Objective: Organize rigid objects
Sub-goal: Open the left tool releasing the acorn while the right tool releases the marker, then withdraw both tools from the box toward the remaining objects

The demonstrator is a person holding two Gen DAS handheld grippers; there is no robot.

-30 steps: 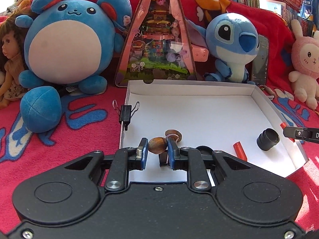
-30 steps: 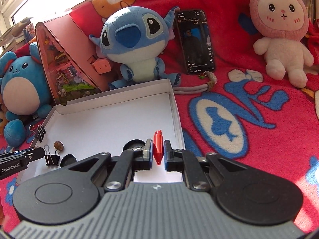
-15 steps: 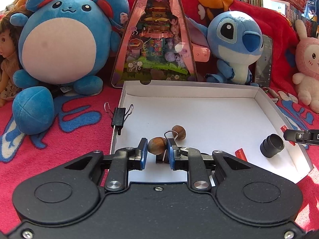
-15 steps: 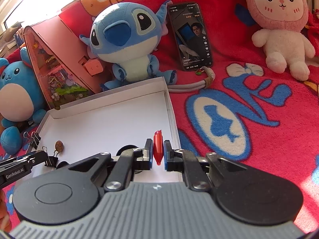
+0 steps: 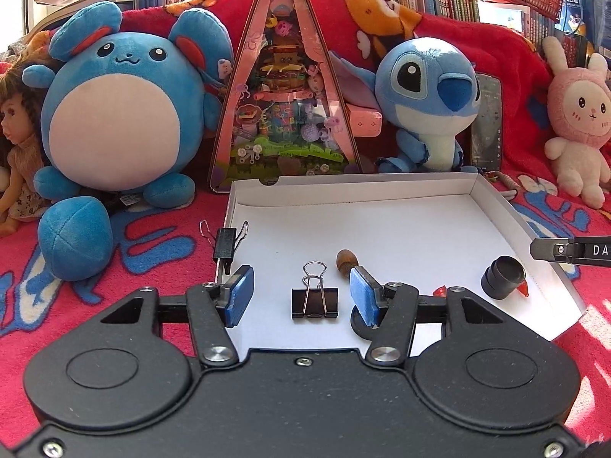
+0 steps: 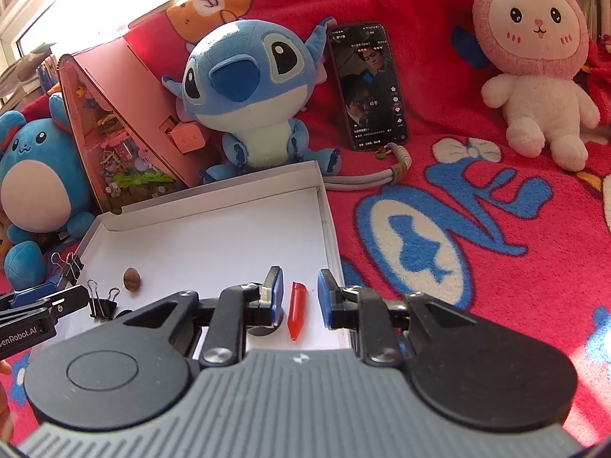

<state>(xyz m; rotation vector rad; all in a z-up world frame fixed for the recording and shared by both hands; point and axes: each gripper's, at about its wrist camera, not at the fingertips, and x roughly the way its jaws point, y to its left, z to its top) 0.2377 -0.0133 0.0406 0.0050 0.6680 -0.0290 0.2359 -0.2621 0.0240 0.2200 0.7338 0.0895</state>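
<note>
A white shallow box (image 5: 382, 191) (image 6: 214, 213) lies on the red blanket. In the left wrist view my left gripper (image 5: 301, 294) is open over its near edge; a black binder clip (image 5: 315, 297) lies between the fingers and a brown nut (image 5: 345, 259) sits just past the right fingertip. A black cap (image 5: 502, 276) and a red piece (image 5: 522, 289) lie at the right. In the right wrist view my right gripper (image 6: 299, 297) is open, with a red pen cap (image 6: 296, 309) lying free between its fingers. The nut (image 6: 132, 278) and clip (image 6: 101, 301) show at left.
A second binder clip (image 5: 225, 242) sits on the box's left rim. Plush toys (image 5: 114, 114) (image 5: 431, 103) (image 6: 534, 68), a pink triangular display (image 5: 284, 95), a doll (image 5: 19, 152) and a phone (image 6: 368, 84) with its cord ring the box's far side.
Both grippers opened. The left let go of the brown nut, which now lies in the box. The right let go of the red pen cap, now lying between its fingers.
</note>
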